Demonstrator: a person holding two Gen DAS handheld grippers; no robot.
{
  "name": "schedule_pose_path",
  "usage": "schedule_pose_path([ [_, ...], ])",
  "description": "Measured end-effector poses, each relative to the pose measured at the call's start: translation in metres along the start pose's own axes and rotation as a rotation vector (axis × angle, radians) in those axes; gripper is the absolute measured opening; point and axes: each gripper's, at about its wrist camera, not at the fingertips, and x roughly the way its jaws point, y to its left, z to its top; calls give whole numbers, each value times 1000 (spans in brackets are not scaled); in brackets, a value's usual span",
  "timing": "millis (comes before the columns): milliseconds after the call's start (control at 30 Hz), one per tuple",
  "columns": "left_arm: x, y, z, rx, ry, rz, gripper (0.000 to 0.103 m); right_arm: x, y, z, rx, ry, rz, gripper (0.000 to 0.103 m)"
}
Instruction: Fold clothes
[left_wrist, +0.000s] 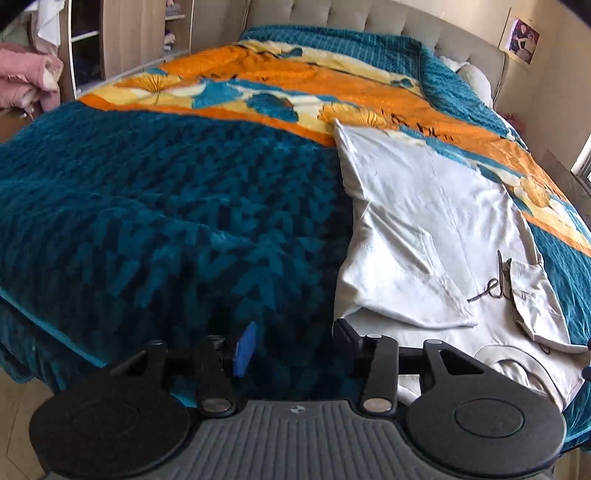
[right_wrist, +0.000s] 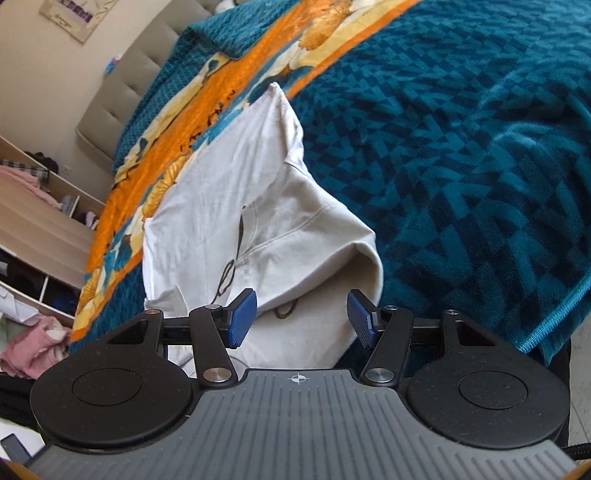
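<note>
Left wrist view: white shirt (left_wrist: 436, 236) lies flat on right side of bed, on teal and orange blanket (left_wrist: 166, 206), both sleeves folded in. Left gripper (left_wrist: 295, 347) released, above near blanket edge. Right gripper (right_wrist: 301, 319) released, fingers either side of near sleeve fold, grasping nothing.

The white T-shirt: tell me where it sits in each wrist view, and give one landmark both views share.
Left wrist view: the white T-shirt lies at right of centre, running from the orange band down to the lower right, sleeves folded in.
Right wrist view: the shirt fills the centre, reaching down between the open jaws of the right gripper.
Shared landmark: the orange floral band of the blanket, at the shirt's far end.
</note>
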Motion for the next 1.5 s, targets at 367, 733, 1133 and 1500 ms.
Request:
schedule_pose_path([
  [367,72,-49,7,149,-4,-12,34,56,51,0,-476,-115,-304,19],
  [733,36,-40,-7,175,24,-122,35,-5,30,-20,-343,-34,-161,35],
  [1133,29,-108,-36,367,76,-286,44,-1,86,-55,-464,-25,-35,36],
  [1500,18,-91,-34,402,172,-342,42,-2,59,-70,-485,187,-97,36],
])
